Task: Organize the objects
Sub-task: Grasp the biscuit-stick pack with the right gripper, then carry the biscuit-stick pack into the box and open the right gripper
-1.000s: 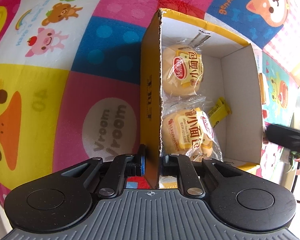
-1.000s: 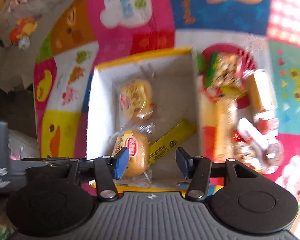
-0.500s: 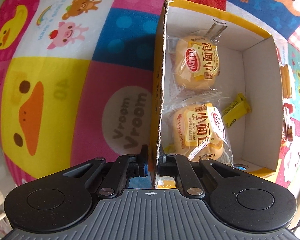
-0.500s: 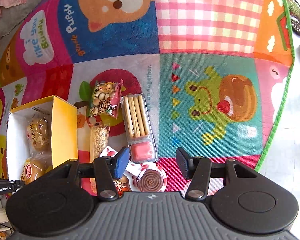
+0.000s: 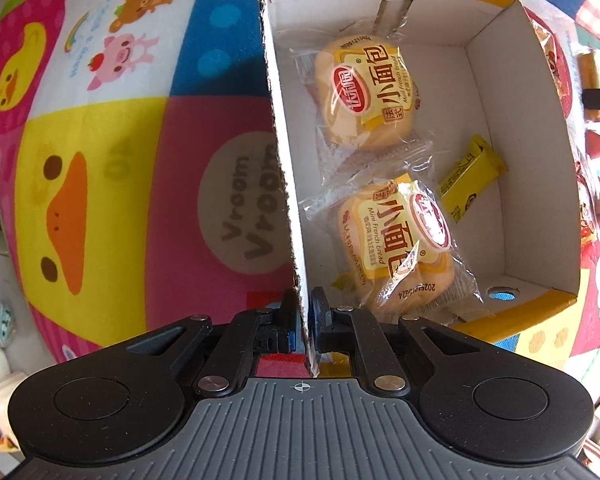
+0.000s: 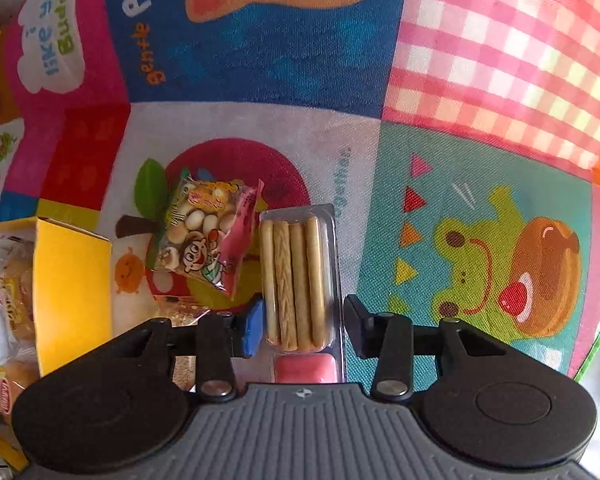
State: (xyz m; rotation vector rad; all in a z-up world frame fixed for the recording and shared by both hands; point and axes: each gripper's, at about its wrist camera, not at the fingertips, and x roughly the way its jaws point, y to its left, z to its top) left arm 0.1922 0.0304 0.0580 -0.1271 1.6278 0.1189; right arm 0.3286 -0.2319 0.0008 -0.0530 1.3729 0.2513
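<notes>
My left gripper point(image 5: 304, 312) is shut on the left wall of a yellow cardboard box point(image 5: 284, 168). Inside lie two wrapped mini French breads point(image 5: 366, 92) point(image 5: 396, 240) and a yellow snack stick point(image 5: 470, 176). My right gripper point(image 6: 302, 324) is open, its jaws on either side of a clear tray of biscuit sticks with pink dip point(image 6: 296, 280) on the play mat. The box also shows in the right wrist view point(image 6: 74, 292) at the left.
A pink bag of mushroom biscuits point(image 6: 204, 236) lies just left of the stick tray. More wrapped snacks point(image 5: 596, 148) lie on the mat right of the box. The colourful play mat point(image 6: 480, 80) extends far and right.
My right gripper swung away from the box, then dropped low over the biscuit stick tray. My left gripper kept its hold on the box wall as the view shifted slightly.
</notes>
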